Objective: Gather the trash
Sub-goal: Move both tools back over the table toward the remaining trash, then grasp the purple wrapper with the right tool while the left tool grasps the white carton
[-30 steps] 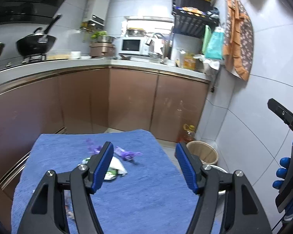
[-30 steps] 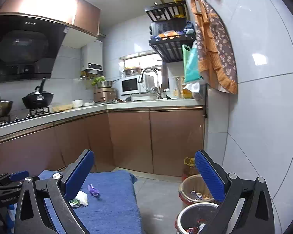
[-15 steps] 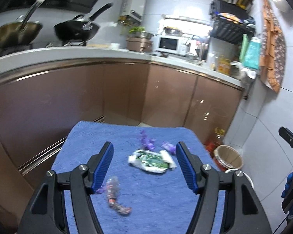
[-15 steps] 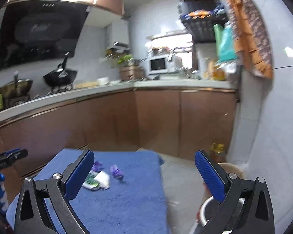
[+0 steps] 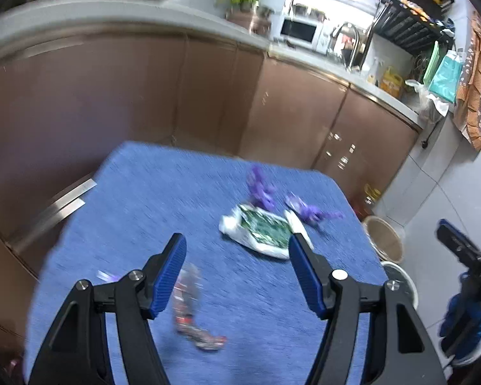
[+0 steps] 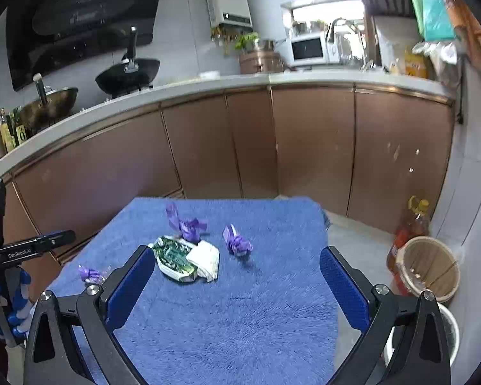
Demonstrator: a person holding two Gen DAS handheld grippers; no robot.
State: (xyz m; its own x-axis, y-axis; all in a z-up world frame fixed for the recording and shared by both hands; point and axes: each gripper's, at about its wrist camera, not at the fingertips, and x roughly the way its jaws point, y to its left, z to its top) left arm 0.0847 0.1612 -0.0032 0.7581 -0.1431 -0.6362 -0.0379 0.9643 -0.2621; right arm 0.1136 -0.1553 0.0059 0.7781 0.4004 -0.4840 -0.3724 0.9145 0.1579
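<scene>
Lying near the middle of the blue-carpeted bench (image 6: 240, 320) is the main piece of trash, a green-and-white wrapper (image 6: 173, 258) with a crumpled white paper (image 6: 205, 258) touching its right side. Just behind them sits a twisted purple wrapper (image 6: 184, 223), and a second purple wrapper (image 6: 237, 242) lies a little to the right, apart from the white paper. A smaller purple scrap (image 6: 89, 274) rests near the left edge of the bench.

From the left wrist view, the green-and-white wrapper (image 5: 263, 229) sits ahead of the left gripper (image 5: 237, 276), whose blue-padded jaws are spread wide with nothing between them. A blurred clear wrapper with red print (image 5: 189, 308) lies on the blue cover just beside the left finger, closer to the camera than the rest.

The right gripper (image 6: 237, 285) hovers over the near part of the bench, its jaws also spread wide and holding nothing; the green-and-white wrapper lies just past its left finger.

On the floor to the right of the bench stand a tan wastebasket (image 6: 429, 266) and, nearer the camera, a white bin (image 6: 449, 327). An oil bottle (image 6: 410, 224) stands behind the wastebasket against the brown cabinets (image 6: 304, 144).
</scene>
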